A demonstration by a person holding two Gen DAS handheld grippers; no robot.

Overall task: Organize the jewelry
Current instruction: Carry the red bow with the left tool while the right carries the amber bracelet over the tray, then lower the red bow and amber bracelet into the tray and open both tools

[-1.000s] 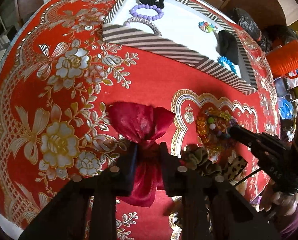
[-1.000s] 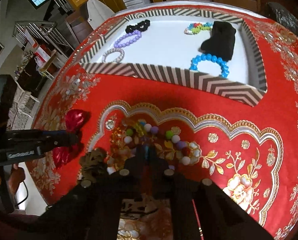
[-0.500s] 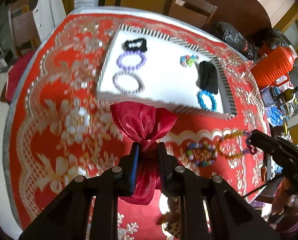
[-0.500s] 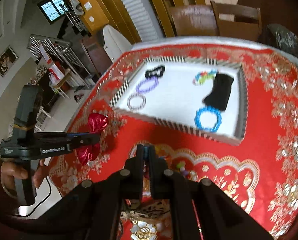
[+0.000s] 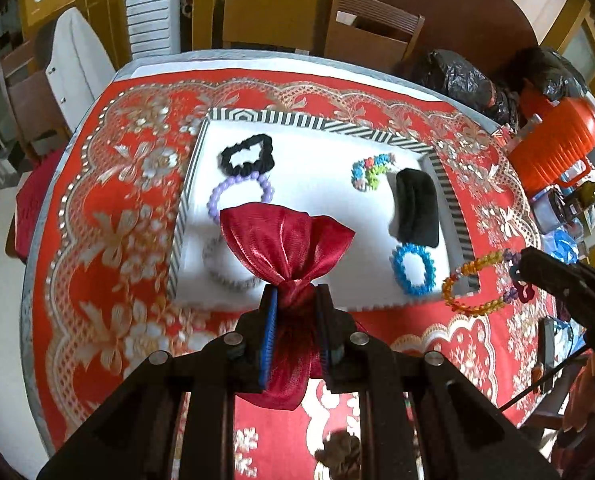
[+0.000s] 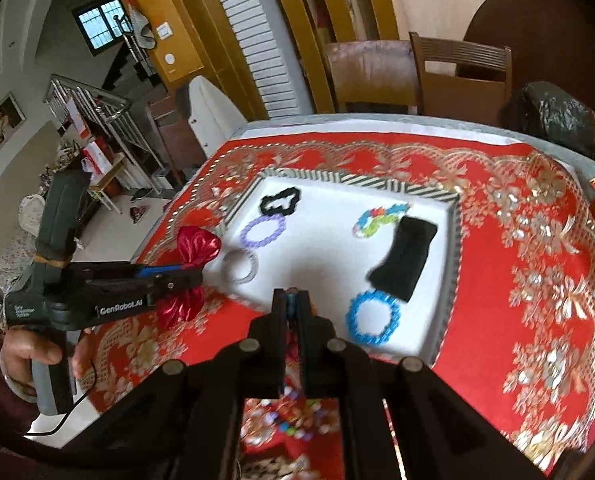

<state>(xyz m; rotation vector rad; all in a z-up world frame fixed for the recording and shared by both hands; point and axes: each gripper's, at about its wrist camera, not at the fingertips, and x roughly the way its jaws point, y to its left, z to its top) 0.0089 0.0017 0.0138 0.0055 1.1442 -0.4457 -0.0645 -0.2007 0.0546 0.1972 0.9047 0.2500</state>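
Over the tray (image 5: 453,208), a red pouch (image 5: 285,248) half-hides the grey bracelet (image 5: 225,276).

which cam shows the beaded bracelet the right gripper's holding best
The left wrist view: the multicoloured bead bracelet hangs in full from the right gripper, above the tray's near right corner. In the right wrist view, its own closed fingers hide it, with only blurred beads below.
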